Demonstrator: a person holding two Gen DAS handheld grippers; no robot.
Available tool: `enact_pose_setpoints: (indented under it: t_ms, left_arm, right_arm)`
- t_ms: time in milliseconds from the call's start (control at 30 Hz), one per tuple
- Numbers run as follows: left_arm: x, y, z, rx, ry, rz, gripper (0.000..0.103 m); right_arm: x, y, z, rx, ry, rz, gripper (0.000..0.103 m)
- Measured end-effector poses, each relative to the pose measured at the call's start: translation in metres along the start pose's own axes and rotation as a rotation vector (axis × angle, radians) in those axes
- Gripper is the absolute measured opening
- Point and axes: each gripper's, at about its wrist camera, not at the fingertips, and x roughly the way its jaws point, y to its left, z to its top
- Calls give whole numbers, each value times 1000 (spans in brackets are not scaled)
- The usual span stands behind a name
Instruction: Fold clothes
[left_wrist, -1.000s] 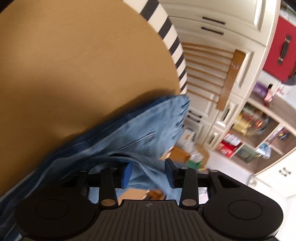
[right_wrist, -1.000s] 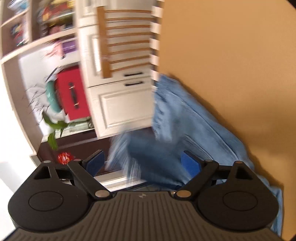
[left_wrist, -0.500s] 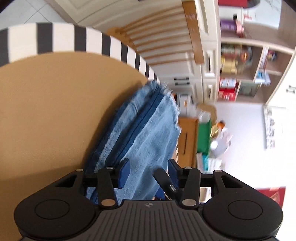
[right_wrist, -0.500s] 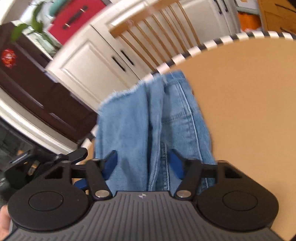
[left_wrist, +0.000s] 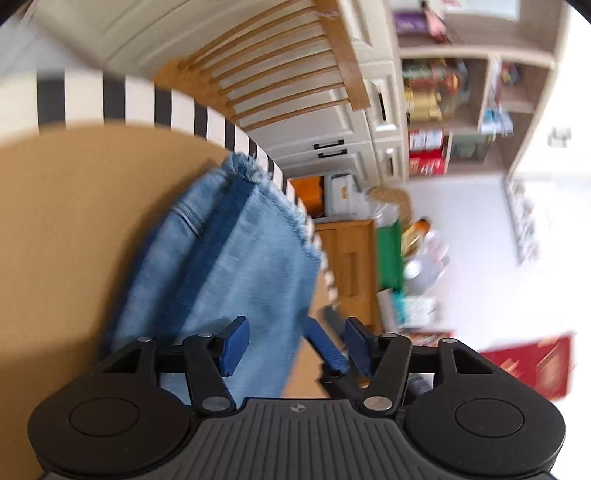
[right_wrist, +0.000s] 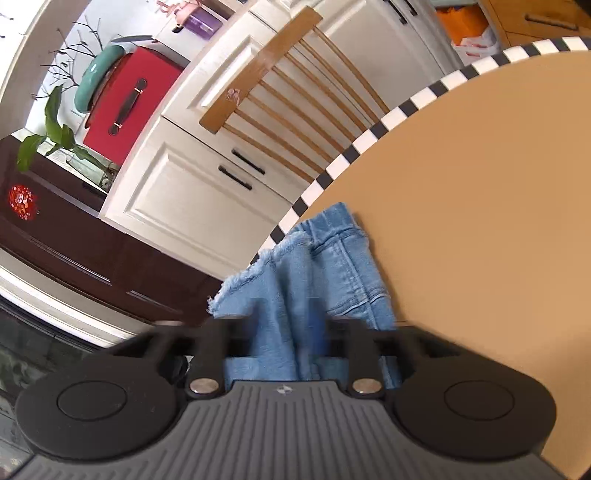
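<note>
Jeans (left_wrist: 236, 266) overhang the table's striped edge (left_wrist: 177, 107); both grippers' jaws are opening around the denim.

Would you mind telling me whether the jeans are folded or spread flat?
Folded: the jeans lie doubled in layers along the table edge, frayed hem overhanging.

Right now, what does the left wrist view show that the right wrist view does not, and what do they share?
Only the left wrist view shows open shelves with packages and the other gripper's blue pad. Only the right wrist view shows a red case, a green plant and a dark cabinet. Both show the denim garment on the tan table with a striped rim, and the wooden chair.
</note>
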Motion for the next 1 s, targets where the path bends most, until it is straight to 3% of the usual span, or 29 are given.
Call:
enact_pose_setpoints:
  t_ms: [33,67,133,233,333,467,567,700,767,833,933,1000]
  left_arm:
    - [-4,-2,1,66,1,42,66]
    - [-4,-7,3,128,5,64,66]
    - [-8,-14,3,227,-11,85,72]
    - [-19,-21,-8,331,-40,96,89]
    - [-17,-29,-19,410,-27,176,98]
    - [-17,-51,-28,431,-65,202,98]
    - [-42,-61,-33,462,-108,185,99]
    - [-63,-73,-41,555,-118,193,102]
    - [-67,-85,-47,632,-134,223,102]
    - [-66,-93,-53,699,-146,239,102]
    - [-55,-102,-55,759,-155,256,102]
    - [-53,-99,-54,759,-152,250,102]
  right_arm:
    - [-2,-2,-3,-21,-15,-1,71]
    - [-3,-4,-6,-41,-30,-2,79]
    - [0,-15,-14,-13,13,-59,85]
    - [-4,-24,-20,-12,-13,-35,99]
    - [0,-15,-16,-51,38,-68,103]
    - [-4,23,-4,-197,100,-308,102]
    - [-50,62,-8,-342,-84,-358,102]
    - [-104,87,-38,-422,-497,-430,103]
    - [-109,89,-49,-540,-527,-424,102]
    - [-109,85,-57,-642,-492,-345,102]
    - [-110,76,-55,-572,-383,-121,102]
    - [-100,70,-50,-475,-256,-42,94]
